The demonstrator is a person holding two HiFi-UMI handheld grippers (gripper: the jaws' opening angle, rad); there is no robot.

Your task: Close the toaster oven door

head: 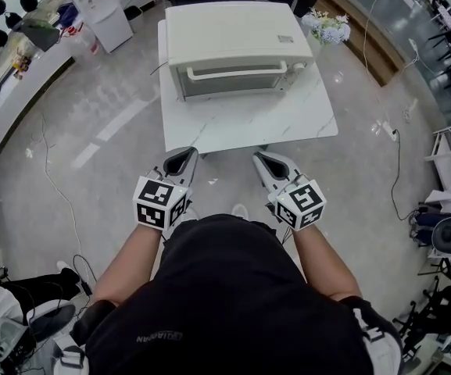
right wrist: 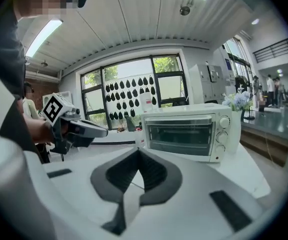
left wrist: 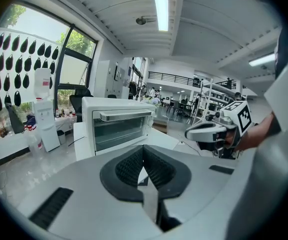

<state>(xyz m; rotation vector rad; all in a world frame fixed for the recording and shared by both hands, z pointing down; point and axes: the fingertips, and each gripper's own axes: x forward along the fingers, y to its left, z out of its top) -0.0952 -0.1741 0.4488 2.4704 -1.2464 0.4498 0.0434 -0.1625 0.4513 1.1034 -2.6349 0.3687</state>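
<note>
**A:** What are the fingers doing?

**B:** On the left gripper [head: 181, 157] the fingers [left wrist: 131, 167] are pressed together with nothing between them. It's the same on the right gripper [head: 263, 161]: its fingers [right wrist: 153, 171] meet tip to tip and are empty.

**A:** And where are they from the toaster oven?

**B:** Both hang in the air in front of the toaster oven [head: 237, 37], well apart from it. They're side by side and pointing toward it, the left one before its left half and the right one before its right half. Neither touches it.

**A:** The door?

**B:** The door [head: 233, 83] stands upright, flush against the oven's front. Its handle [head: 237, 72] runs along the top edge, and the knobs [right wrist: 224, 129] sit to the right of the glass.

**A:** What's under the oven?

**B:** A white marbled surface [head: 248, 127]. There's a bare stretch of it in front of the oven.

**A:** Anything around it?

**B:** Pale flowers [head: 327, 27] stand just to the oven's right. A water dispenser [head: 104, 10] stands on the glossy floor [head: 92, 131], off to the oven's left and well apart from it.
</note>
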